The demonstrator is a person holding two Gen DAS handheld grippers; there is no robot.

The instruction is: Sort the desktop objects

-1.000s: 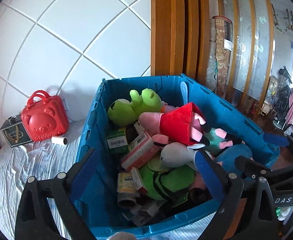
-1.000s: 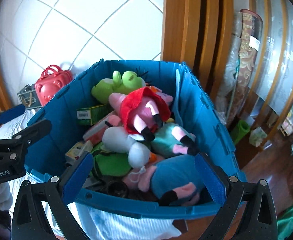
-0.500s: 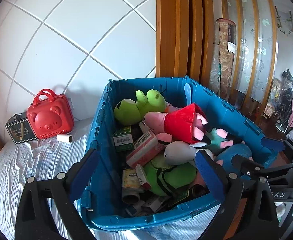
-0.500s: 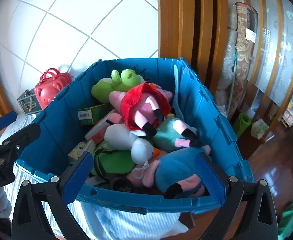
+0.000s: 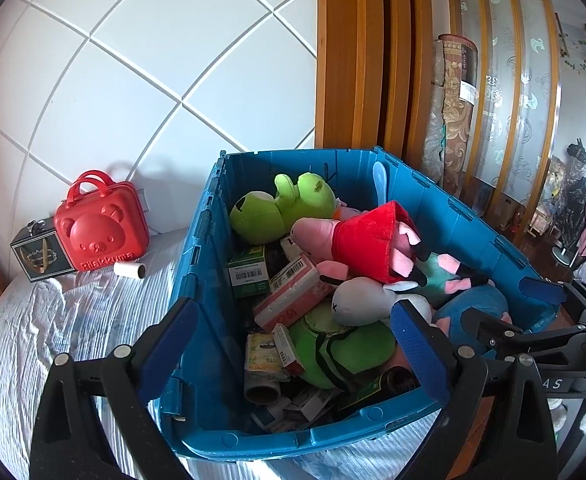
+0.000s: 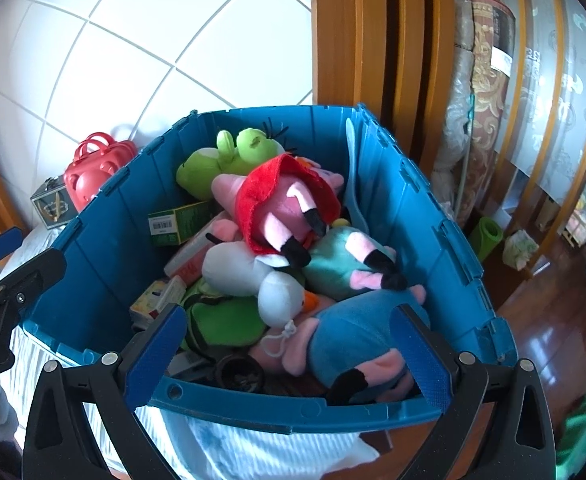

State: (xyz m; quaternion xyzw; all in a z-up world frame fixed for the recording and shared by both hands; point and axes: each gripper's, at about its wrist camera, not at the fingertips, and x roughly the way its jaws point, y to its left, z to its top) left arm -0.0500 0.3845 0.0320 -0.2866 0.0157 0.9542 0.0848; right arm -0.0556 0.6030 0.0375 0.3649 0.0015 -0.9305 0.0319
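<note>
Both claws hang spread wide and empty over the near rim of the big blue plastic crate (image 5: 445, 216): the left claw (image 5: 293, 344) toward its left corner, the right claw (image 6: 289, 348) toward its right. The crate sits on a desk covered in a wrinkled white cloth (image 5: 53, 320) and is heaped full: a lime-green frog plush (image 5: 281, 208) at the back, a pink pig plush in a red dress (image 5: 369, 236) across the top, a white duck plush (image 6: 269, 276), a pig plush in blue (image 6: 357, 336), and among them a small green barcoded carton (image 5: 249, 272) and a pink flat box (image 5: 293, 296). Outside it stand only a red bear-faced plastic case (image 5: 101, 228), a small dark box (image 5: 39, 254) just beside it, and a little white roll (image 5: 129, 270). Judging by that, the sorting seems far along (or perhaps not begun, if the crate is to be emptied); those three look like what is left.
</note>
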